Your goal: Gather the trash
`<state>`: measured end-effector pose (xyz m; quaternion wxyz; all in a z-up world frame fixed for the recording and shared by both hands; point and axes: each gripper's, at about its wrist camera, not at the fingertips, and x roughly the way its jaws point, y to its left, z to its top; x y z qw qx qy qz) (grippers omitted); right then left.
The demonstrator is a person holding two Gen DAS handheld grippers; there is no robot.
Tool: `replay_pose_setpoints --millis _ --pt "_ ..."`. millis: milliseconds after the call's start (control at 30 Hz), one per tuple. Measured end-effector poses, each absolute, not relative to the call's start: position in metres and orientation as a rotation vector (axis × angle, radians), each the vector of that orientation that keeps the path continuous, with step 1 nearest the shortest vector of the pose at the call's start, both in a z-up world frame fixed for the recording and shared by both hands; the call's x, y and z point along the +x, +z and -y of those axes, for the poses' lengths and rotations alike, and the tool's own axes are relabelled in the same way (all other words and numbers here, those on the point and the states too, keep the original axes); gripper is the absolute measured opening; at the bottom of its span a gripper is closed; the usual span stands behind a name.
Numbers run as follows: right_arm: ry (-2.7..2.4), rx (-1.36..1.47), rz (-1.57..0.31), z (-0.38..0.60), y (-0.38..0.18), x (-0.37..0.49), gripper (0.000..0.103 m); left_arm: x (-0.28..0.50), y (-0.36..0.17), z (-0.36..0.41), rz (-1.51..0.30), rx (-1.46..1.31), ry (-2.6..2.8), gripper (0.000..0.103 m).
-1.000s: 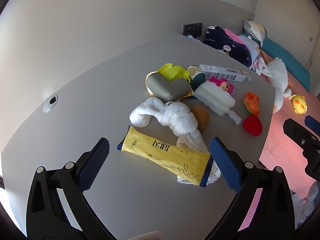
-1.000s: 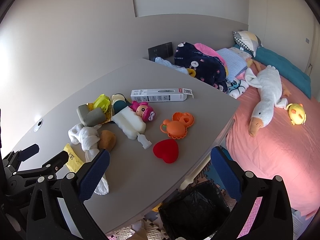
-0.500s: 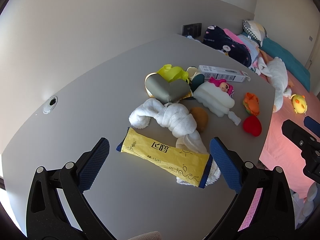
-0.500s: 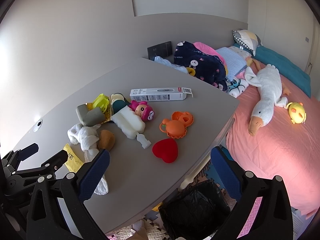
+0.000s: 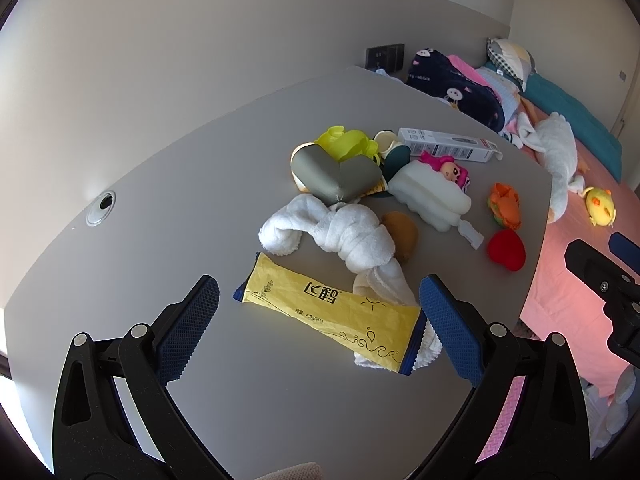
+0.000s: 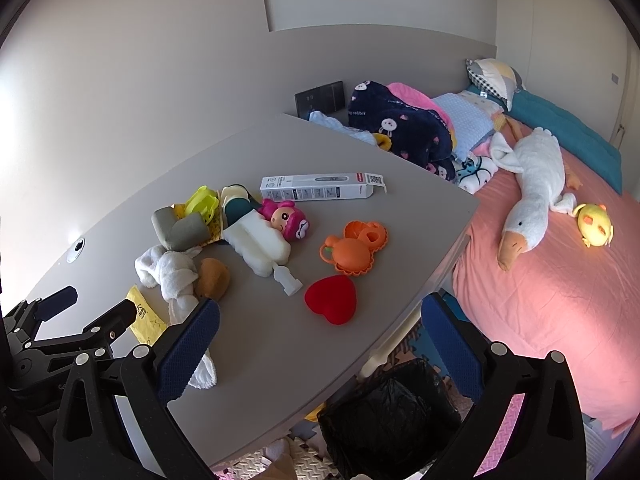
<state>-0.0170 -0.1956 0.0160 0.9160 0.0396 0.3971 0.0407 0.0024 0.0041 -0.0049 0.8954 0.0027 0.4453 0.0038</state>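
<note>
Left hand-held gripper [image 5: 319, 322] open astride yellow wrapper [image 5: 330, 307], no contact.

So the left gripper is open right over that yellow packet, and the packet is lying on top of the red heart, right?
Not quite. The left gripper is open over the yellow packet, but the packet lies partly on the white towel, not the red heart, which sits apart near the table's edge. The left wrist view shows this.

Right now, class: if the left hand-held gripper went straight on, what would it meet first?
Probably the yellow packet, lying between the open left hand-held gripper fingers, partly over the white towel; depth is uncertain.
</note>
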Motion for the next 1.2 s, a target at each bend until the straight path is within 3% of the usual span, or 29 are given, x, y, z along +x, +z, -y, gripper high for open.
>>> replay_pose_setpoints --millis 667,1200 --pt "0.084 0.082 -0.827 0.199 0.007 -0.021 0.1 0.006 -0.01 -0.011 -0.943 -0.015 0.041 0.097" --pt "0.09 0.069 -0.888 0.193 -0.009 -0.013 0.1 0.033 -0.054 -0.029 -1.063 -0.141 0.126 0.097"
